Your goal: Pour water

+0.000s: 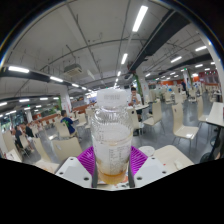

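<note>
One clear bottle (111, 135) with a white cap, upright, sits between the fingers of the gripper (111, 168), lifted above the floor; amber liquid low inside it. Both purple pads (88, 158) press its sides, jaws narrow, clamped on it. Beyond: hall with pale tables (216, 113), chairs (184, 128), ceiling strip lights (139, 18), people (21, 135) far off at one side.

Large hall. Ceiling (90, 40) crossed by rows of long strip lights (140, 18), all lit. Pale tables (217, 113) and chairs (185, 128) stand in ranks across the floor. Round column (168, 88) among them. People (68, 124) seated far off.
</note>
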`<control>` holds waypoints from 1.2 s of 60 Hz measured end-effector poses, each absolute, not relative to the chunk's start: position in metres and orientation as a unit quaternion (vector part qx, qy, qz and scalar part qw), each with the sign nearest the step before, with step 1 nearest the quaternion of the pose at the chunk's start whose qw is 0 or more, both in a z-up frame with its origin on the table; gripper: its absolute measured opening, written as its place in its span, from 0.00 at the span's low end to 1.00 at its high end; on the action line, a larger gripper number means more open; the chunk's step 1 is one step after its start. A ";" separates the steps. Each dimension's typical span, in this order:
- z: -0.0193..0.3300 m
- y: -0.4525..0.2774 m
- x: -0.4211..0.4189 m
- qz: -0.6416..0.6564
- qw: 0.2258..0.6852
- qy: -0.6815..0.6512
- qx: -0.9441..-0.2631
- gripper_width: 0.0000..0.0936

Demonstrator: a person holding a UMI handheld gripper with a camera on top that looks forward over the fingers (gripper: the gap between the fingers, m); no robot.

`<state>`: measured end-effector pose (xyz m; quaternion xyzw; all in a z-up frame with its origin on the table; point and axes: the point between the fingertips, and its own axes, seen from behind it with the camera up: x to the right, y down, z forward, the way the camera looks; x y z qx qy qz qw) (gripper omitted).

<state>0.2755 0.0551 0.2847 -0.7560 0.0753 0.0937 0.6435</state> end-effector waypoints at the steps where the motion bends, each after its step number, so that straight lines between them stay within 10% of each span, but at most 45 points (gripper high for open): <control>1: 0.277 0.054 0.284 0.079 0.642 0.070 -0.759 0.44; 32: 0.055 0.019 0.376 -0.027 0.544 0.050 -0.837 0.46; 47: 0.057 0.018 0.376 -0.035 0.557 0.056 -0.828 0.59; 53: 0.041 0.005 0.375 -0.026 0.508 0.073 -0.858 0.91; 72: 0.089 -0.083 0.347 -0.053 0.443 0.081 -0.891 0.90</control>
